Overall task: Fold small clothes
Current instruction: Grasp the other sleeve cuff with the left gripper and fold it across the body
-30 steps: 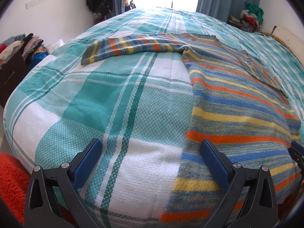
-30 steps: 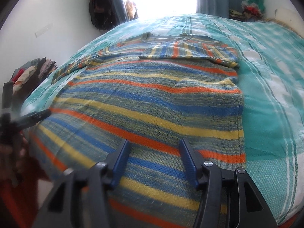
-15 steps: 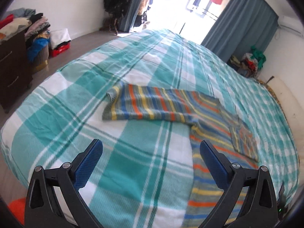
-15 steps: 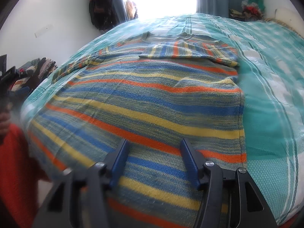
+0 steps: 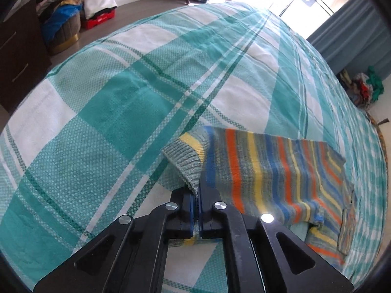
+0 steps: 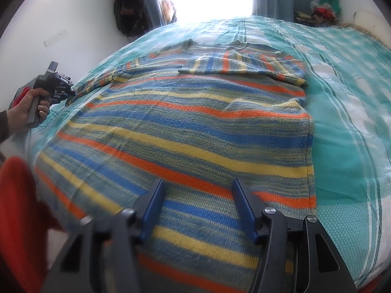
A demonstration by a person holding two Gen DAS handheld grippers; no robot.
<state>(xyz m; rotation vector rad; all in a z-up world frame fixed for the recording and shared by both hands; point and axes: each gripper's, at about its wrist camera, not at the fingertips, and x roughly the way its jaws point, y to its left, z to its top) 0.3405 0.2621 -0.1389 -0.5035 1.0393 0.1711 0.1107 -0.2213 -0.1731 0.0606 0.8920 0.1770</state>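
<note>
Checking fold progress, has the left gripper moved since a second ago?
Yes. The left gripper left the striped knitted sweater's hem, travelled across the teal checked bedspread and is now shut on the sleeve cuff.

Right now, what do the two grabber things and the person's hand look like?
Each gripper is black plastic with cut-out holes, round silver screw heads, and two dark blue ribbed fingers. The left gripper shows three silver screws; the right gripper shows long, ridged blue fingers. The left hand is bare, with a dark sleeve at the wrist, around a grey handle.
</note>
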